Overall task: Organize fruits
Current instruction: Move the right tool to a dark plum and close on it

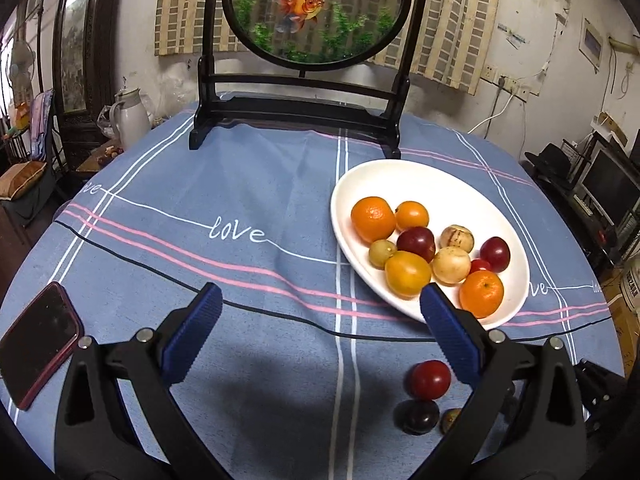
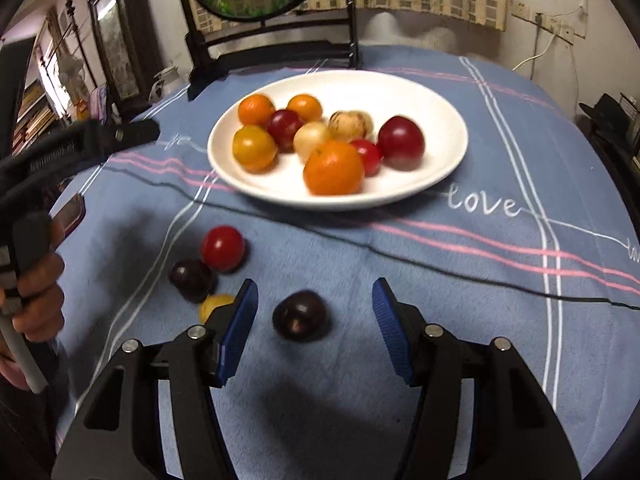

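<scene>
Right wrist view: the right claw [image 2: 314, 330] is seen with its blue pads apart, nothing clamped, and a dark plum [image 2: 300, 315] lies on the tabletop [image 2: 460, 280] between them, nearer the left pad yet touching neither. From that plum, at ten o'clock, a second dark plum [image 2: 191, 279] is touched by a red tomato [image 2: 222, 248] just above it, and a small yellow fruit [image 2: 214, 305] peeks out beside the left pad. At twelve o'clock a white plate [image 2: 432, 96] is found, already filled with oranges, yellow and pale fruits, red plums and a small tomato.

In the left wrist view the left claw [image 1: 320, 308] is held wide apart and empty over bare cloth; the same red tomato [image 1: 429, 379] sits just inside its right pad, the plate [image 1: 380, 176] at one o'clock, and a phone [image 1: 38, 344] at nine o'clock.

A likely risk is judged to be rolling: the plum is round, glossy and off centre, so it could be nudged sideways by the nearer pad before the other arrives, and be sent into the neighbouring cluster. Its soft skin could be bruised if squeezed hard. On delivery, the crowded plate could be disturbed and a fruit knocked over the shallow rim.

The plum looks near-black with a purple sheen and a small highlight.
</scene>
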A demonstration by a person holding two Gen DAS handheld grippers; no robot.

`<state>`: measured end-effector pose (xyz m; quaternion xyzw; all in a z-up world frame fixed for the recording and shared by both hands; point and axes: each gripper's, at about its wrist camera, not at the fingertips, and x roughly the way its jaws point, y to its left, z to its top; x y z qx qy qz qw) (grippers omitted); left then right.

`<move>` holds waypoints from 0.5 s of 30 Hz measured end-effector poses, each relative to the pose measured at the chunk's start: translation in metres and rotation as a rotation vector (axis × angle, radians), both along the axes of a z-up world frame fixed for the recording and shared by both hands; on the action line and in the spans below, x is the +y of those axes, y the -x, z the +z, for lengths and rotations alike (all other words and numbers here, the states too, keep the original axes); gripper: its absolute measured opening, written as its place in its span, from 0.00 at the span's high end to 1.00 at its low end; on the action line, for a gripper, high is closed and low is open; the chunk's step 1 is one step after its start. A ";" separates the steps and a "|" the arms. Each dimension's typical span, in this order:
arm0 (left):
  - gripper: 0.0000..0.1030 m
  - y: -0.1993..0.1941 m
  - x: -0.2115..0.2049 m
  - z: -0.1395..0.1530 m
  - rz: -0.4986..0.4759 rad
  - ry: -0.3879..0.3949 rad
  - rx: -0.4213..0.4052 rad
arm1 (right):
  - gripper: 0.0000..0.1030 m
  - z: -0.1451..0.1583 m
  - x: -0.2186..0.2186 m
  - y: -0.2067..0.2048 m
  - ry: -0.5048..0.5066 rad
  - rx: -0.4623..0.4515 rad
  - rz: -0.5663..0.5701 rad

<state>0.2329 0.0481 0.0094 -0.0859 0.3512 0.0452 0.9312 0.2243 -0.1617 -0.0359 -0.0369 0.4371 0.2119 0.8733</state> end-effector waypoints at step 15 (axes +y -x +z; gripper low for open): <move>0.02 -0.001 -0.003 0.000 -0.012 -0.012 0.013 | 0.72 -0.015 0.004 0.002 -0.022 0.071 0.051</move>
